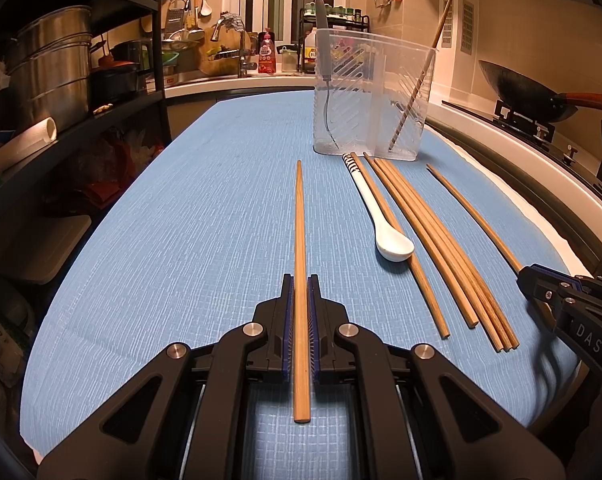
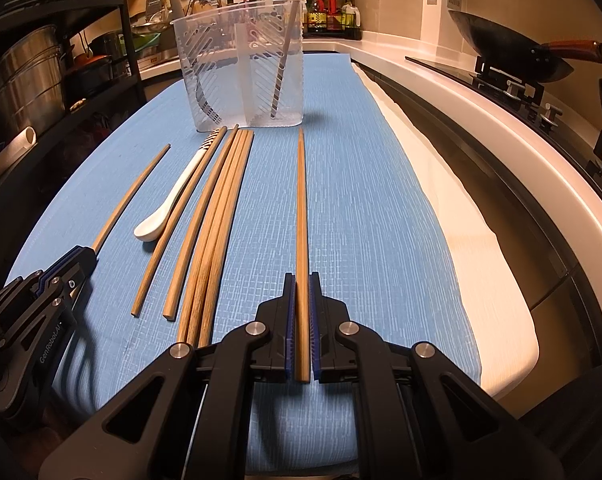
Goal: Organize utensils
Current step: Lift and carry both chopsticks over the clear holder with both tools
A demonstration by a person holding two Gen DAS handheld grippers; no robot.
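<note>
The left gripper [image 1: 300, 284] has its jaws clamped on one chopstick [image 1: 300, 220] and the right gripper [image 2: 301, 282] on another [image 2: 301, 208], each held lengthwise pointing at the clear plastic holder [image 1: 375, 92], likely to drop tip-first beside the chopstick already standing there. The white spoon [image 1: 385, 224] and loose chopsticks [image 1: 433, 248] lie between them on the blue tabletop [image 1: 181, 220]. Readable writing: "GenRobot.AI" and "DAS" on the gripper bodies.
</note>
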